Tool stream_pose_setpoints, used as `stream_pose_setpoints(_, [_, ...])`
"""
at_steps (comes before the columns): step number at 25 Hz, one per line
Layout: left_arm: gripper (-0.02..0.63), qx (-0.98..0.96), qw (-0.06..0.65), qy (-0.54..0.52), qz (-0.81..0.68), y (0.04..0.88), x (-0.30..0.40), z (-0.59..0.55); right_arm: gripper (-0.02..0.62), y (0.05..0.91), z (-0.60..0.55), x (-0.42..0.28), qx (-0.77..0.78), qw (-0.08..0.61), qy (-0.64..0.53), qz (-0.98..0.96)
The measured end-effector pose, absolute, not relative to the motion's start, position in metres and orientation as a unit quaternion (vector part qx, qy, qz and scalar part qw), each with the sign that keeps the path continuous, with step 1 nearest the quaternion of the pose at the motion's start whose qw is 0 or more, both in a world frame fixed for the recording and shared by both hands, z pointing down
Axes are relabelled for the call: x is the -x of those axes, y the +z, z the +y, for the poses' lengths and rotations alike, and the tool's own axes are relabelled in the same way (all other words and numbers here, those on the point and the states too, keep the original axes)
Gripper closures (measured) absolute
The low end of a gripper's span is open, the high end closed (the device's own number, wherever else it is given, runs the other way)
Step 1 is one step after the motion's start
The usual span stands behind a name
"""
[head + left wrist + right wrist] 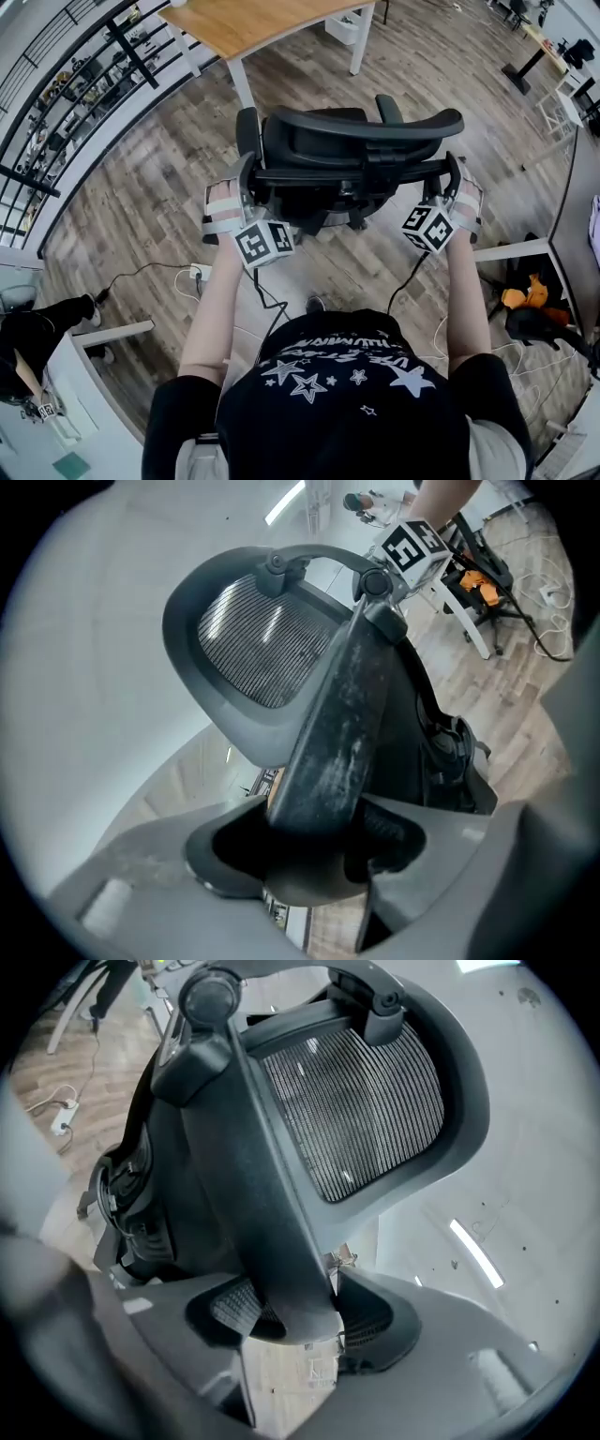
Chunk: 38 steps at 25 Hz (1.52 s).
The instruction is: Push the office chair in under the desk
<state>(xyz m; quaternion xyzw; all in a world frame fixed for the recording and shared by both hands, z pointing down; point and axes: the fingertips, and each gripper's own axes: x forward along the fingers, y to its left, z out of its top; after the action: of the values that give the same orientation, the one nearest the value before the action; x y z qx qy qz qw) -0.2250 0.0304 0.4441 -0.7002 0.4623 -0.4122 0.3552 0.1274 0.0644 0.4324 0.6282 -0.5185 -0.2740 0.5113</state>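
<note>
While the left gripper [247,184] and right gripper [455,184] each clamp a side bar of its back, the office chair [356,150] stands just ahead of them.
All black, it has a curved top rail and a ribbed mesh headrest [251,641] above the jaws. The left jaws pinch the scuffed left upright [342,714], and the right jaws pinch the right upright [262,1194]. Beyond the chair, apart from it, stands the wood-topped desk [253,23] on white legs.
</note>
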Motion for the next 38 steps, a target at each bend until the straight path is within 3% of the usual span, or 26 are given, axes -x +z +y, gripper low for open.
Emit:
stream_pose_setpoints(11, [0.337,0.707,0.353,-0.412,0.454,0.448,0.224,-0.001,0.353,0.439,0.044,-0.128,-0.617,0.537,-0.245,-0.521])
stream_pose_setpoints(38, [0.313,0.705,0.275,-0.449,0.475,0.448,0.180,-0.221,0.350,0.426,-0.148,-0.168,-0.601,0.497,-0.272,-0.563])
